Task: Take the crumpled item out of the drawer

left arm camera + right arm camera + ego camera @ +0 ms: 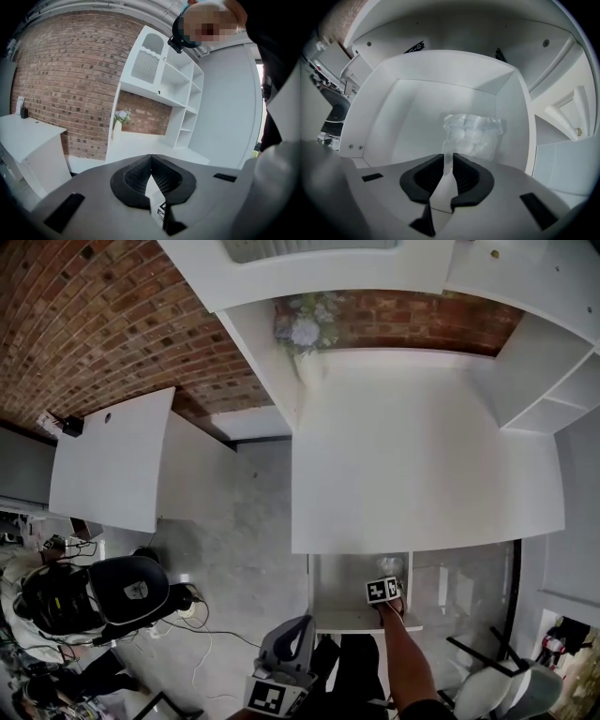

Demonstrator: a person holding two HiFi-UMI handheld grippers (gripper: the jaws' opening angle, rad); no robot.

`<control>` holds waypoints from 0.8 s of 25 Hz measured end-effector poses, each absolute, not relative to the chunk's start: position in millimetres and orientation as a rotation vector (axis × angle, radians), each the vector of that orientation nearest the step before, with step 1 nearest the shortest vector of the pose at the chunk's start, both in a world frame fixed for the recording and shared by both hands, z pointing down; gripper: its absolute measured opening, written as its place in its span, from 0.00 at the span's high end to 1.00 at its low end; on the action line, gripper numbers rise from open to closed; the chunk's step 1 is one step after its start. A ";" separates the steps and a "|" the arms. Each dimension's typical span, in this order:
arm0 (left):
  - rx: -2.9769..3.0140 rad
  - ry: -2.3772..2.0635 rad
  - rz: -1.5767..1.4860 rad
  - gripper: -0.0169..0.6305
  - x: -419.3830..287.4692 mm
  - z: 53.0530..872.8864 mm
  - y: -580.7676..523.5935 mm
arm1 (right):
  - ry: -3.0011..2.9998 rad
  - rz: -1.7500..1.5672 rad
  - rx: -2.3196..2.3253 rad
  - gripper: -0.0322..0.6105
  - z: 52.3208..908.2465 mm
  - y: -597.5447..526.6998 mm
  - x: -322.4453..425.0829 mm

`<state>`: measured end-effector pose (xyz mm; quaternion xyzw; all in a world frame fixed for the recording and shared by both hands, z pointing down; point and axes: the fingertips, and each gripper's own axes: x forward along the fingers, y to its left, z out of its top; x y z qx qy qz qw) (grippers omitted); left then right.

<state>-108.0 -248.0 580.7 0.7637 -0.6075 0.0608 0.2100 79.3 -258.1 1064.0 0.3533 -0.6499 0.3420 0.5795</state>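
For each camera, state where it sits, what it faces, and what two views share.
Left gripper view: on left gripper, facing brick wall, shelves; person above.
Right gripper view: on right gripper, facing into drawer at crumpled bag.
Head view: on the head, facing down at desk; forearm, both grippers show.
Shared: head and right gripper views show the drawer.

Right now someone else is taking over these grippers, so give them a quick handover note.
Left gripper: shut, nothing in it, not in the drawer.
Right gripper: inside the open drawer, jaws closed on an edge of the crumpled plastic item.
Item: lying on the drawer floor, towards the back right corner.
Done: drawer open, item gripped.
Left: lift it out of the drawer.
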 end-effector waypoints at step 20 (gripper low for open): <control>2.119 -1.704 0.118 0.94 -118.5 562.4 -221.9 | -1.643 0.802 0.836 0.93 1008.3 -258.0 50.1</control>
